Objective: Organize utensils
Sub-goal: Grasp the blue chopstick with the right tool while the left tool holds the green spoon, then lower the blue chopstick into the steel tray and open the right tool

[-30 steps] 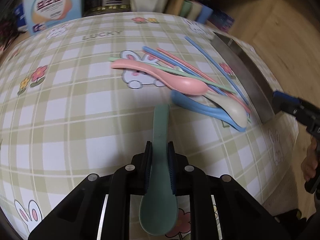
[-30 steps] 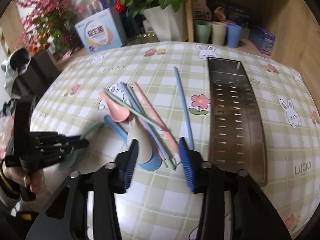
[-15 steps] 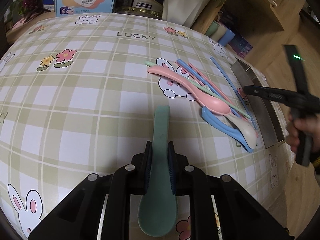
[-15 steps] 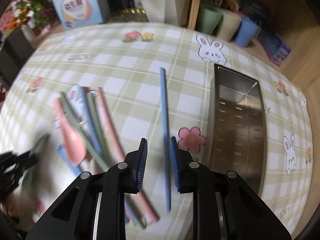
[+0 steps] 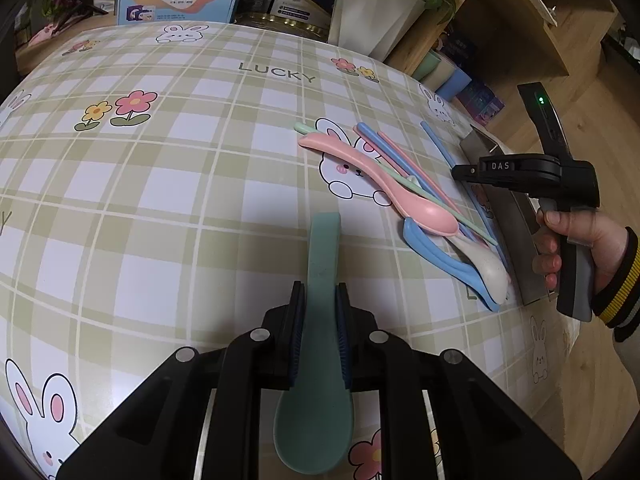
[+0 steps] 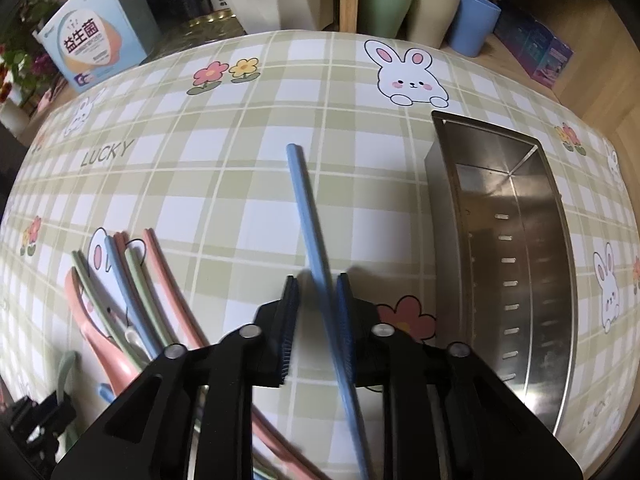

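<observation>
The right gripper point(image 6: 316, 292) has its jaws closing narrowly around the long blue plastic chopstick point(image 6: 306, 216), whose axis runs away from the fingers, beside the perforated steel tray point(image 6: 560, 240); contact on both pads seems likely. The left gripper point(image 5: 320, 304) clamps the green plastic spoon point(image 5: 320, 360), farther from the tray.

A green spoon point(image 5: 320, 320) is held tight between the pads of the left gripper point(image 5: 320, 336), with its bowl near the camera. A pink spoon point(image 5: 384, 184), a blue spoon point(image 5: 440, 258), a cream spoon point(image 5: 484, 268) and thin sticks are piled on the checked tablecloth point(image 5: 160, 200). The right gripper point(image 5: 520, 168) is held by a hand point(image 5: 580, 240) over a metal tray point(image 5: 516, 220).
</observation>
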A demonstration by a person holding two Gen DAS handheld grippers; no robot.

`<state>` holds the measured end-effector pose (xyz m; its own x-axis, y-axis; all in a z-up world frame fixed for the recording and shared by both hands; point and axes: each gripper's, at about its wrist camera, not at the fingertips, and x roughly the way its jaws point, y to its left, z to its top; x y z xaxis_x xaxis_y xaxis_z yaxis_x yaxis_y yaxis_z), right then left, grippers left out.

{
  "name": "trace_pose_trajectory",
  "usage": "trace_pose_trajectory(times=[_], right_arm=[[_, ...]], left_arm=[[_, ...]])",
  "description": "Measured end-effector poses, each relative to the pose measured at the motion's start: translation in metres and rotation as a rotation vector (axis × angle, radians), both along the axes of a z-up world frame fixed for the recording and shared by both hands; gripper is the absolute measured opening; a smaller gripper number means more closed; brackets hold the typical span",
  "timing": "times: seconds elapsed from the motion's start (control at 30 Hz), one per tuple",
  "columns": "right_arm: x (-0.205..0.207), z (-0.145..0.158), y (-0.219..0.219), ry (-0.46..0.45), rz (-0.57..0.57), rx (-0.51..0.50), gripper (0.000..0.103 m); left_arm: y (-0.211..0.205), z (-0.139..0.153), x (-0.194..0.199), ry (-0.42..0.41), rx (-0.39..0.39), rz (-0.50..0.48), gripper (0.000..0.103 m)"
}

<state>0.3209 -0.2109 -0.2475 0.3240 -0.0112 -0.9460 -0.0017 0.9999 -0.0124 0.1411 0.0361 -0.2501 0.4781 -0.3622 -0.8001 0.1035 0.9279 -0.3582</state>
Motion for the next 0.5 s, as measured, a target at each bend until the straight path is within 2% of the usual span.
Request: trace_pose_trajectory(times=[0.17, 0.3, 0.43, 0.5], right_arm=[[-0.012, 0.0, 0.005, -0.023, 0.008, -0.028, 0.007], [-0.03, 0.004, 0.005, -0.08, 0.027, -0.063, 0.007], [-0.049, 0.02, 0.001, -0.161, 0.035, -0.038, 0.007], [-0.064, 0.03, -0.002, -0.198, 0.036, 0.006, 0.006]], left_arm=[[-0.001, 0.0, -0.001, -0.005, 0.006, 0.003, 0.015], [-0.003, 0.0, -0.001, -0.008, 0.018, 0.006, 0.016], [-0.003, 0.0, -0.001, -0.005, 0.013, 0.014, 0.016], [-0.004, 0.001, -0.001, -0.007, 0.021, 0.015, 0.016]])
